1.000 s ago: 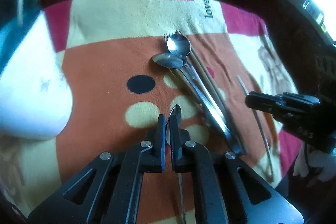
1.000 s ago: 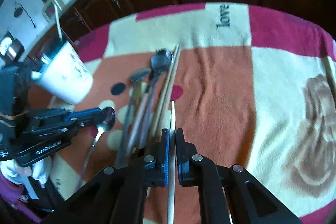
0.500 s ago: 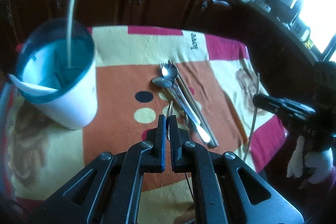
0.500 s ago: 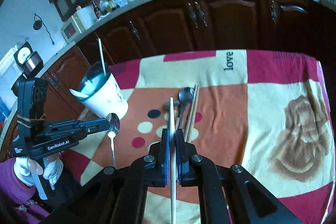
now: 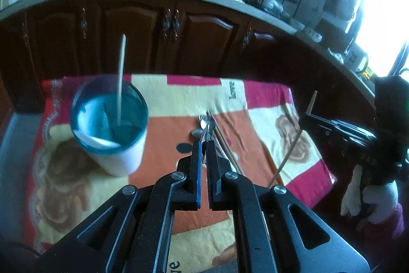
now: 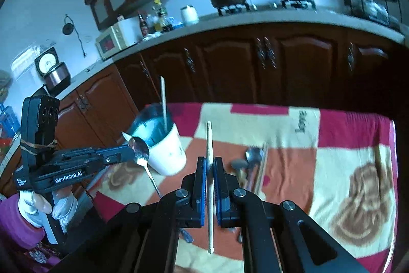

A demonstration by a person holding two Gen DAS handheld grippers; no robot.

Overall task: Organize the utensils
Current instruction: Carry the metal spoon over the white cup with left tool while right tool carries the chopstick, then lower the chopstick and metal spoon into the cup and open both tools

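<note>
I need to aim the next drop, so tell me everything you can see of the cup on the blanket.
The cup is a tall white tumbler, plastic by the look of it, with a teal-blue rim and lining. It stands upright on the patterned blanket, near its far left corner as the left camera sees it, apart from the pile of cutlery. One pale chopstick stands in it, poking well above the rim, and a white spoon leans against the inside. Neither claw touches it.
</note>
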